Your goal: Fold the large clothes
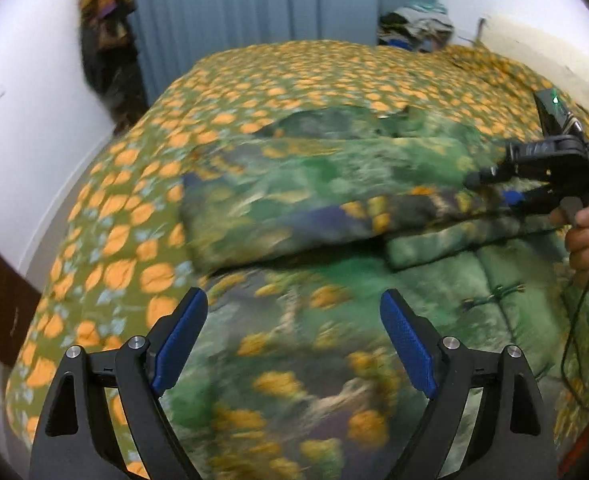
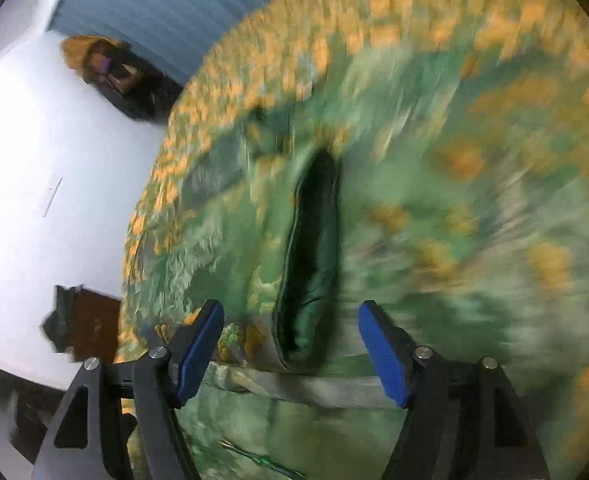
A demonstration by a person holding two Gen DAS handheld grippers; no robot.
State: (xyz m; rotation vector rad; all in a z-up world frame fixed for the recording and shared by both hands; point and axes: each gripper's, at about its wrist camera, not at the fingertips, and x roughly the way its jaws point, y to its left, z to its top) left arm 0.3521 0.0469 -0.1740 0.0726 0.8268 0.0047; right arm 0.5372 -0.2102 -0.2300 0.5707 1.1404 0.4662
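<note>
Green floral garment (image 1: 334,208) on leaf-print bed (image 1: 134,216)

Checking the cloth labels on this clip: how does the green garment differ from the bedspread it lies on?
The garment is mottled green with scattered yellow flowers and dark patches; the bedspread is olive with a regular orange leaf print. The garment is partly folded into layers; the bedspread lies spread out flat. The garment covers only part of the bed; the bedspread reaches its edges. Both are patterned green cloth.
</note>
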